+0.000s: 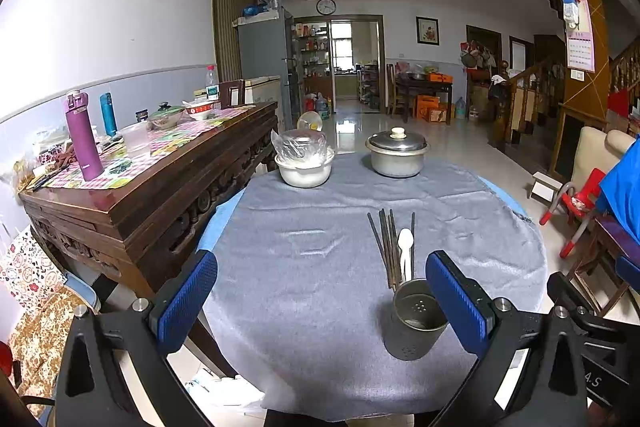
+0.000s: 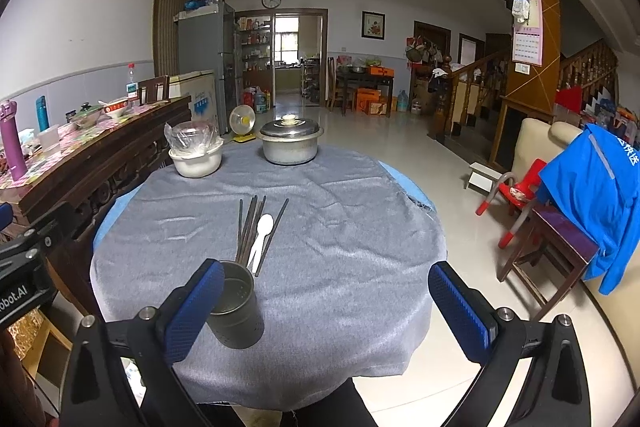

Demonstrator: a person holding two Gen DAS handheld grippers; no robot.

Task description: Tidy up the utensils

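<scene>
Tabletop: round tabletop (image 1: pixel 320 307) under a wrinkled grey cloth, with a blue layer showing at its edges.
Pot: lidded aluminium cooking pot (image 1: pixel 397 155) at the far edge, right of centre.
Bowl: white plastic bowl (image 1: pixel 305 171) holding a plastic-wrapped dish, at the far edge, left of the pot.
Holder: grey perforated metal utensil cup (image 2: pixel 236 311) standing upright near the front edge, nothing inside it.
Chopsticks: loose bundle of dark chopsticks (image 2: pixel 250 227) lying flat just beyond the cup.
Spoon: white plastic spoon (image 2: pixel 262 233) lying among the chopsticks, bowl end away.
Left claw (image 1: pixel 320 307): blue-padded jaws spread wide, grasping nothing, cup just inside its right finger.
Right claw (image 2: pixel 328 311): jaws spread wide, grasping nothing, cup beside its left finger.
</scene>
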